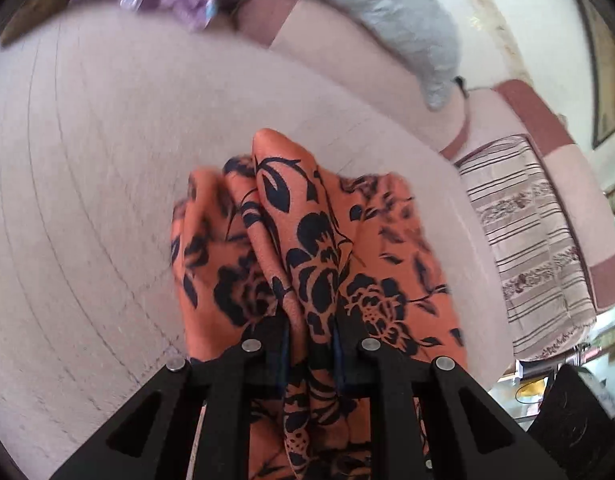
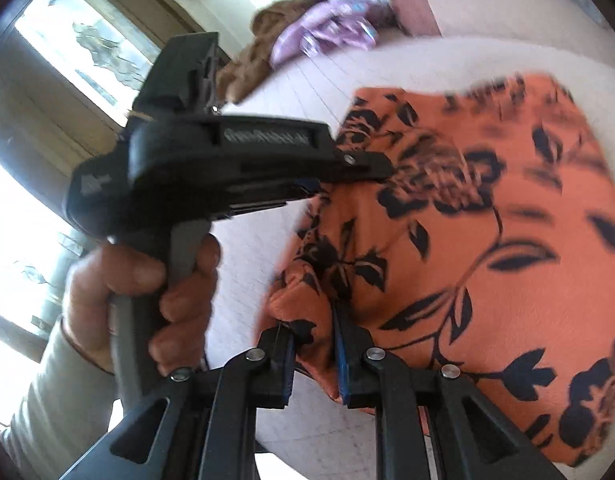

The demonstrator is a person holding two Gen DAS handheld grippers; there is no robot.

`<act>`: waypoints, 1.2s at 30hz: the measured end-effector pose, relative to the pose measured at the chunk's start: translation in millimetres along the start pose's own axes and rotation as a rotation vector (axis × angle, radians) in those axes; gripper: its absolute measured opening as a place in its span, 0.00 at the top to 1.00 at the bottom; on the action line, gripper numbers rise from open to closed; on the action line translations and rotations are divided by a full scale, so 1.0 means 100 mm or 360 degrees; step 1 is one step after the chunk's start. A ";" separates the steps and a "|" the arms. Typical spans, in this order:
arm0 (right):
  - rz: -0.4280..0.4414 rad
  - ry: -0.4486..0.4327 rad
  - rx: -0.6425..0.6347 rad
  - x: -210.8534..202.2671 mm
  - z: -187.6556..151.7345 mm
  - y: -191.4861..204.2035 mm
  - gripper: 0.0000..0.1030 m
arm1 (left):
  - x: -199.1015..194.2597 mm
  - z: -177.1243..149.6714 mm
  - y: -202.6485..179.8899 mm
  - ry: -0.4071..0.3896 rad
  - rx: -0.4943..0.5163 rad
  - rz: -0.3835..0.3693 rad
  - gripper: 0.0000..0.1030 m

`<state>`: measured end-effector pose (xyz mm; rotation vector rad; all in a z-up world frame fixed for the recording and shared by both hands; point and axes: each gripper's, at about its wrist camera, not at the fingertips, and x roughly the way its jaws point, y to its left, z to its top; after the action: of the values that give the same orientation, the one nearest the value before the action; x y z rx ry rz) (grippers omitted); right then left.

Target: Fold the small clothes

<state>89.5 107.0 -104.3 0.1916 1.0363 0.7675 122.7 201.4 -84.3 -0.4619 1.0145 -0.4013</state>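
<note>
Tightly, both tongs pinching orange cloth

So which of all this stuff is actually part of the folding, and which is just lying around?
Part of the job:
- orange floral garment
- left gripper, shut on it
- right gripper, shut on its edge
- pink bed cover under it

Just lying about:
- purple patterned cloth
- brown cloth
- grey blanket
- striped cushion

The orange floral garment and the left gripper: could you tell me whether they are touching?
Touching. The left wrist view shows a bunched fold of the orange floral garment pinched between the closed fingers of the left gripper, with cloth running on behind them.
</note>
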 end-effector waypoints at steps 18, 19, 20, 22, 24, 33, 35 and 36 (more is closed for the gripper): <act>0.0012 0.0111 -0.0043 0.20 -0.19 0.02 0.79 | 0.11 -0.17 0.56 0.0061 -0.0161 -0.0008 0.81; 0.0008 0.0076 -0.0087 0.19 -0.23 0.04 0.79 | 0.09 -0.18 0.56 0.0056 -0.0157 -0.0010 0.80; 0.0000 0.0045 -0.0141 0.15 -0.28 0.07 0.78 | 0.08 -0.19 0.57 0.0057 -0.0146 -0.0006 0.80; -0.0011 0.0041 -0.0175 0.07 -0.33 0.12 0.75 | 0.07 -0.19 0.57 0.0060 -0.0160 -0.0005 0.80; -0.0015 0.0037 -0.0205 0.02 -0.38 0.17 0.70 | 0.05 -0.18 0.53 0.0067 -0.0205 0.0006 0.79; 0.0042 -0.0066 -0.0248 -0.42 -0.79 0.33 0.29 | -0.43 -0.65 0.37 0.0044 -0.0212 0.0061 0.68; 0.0096 -0.0084 -0.0154 -0.52 -0.87 0.22 0.28 | -0.44 -0.72 0.37 0.0028 -0.0208 0.0071 0.68; 0.0112 -0.0077 -0.0089 -0.56 -0.92 0.15 0.28 | -0.43 -0.76 0.38 0.0027 -0.0219 0.0093 0.69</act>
<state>-9.9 62.4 -105.8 0.1986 0.9649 0.8508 40.0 242.2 -108.5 -0.5518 1.0738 -0.2843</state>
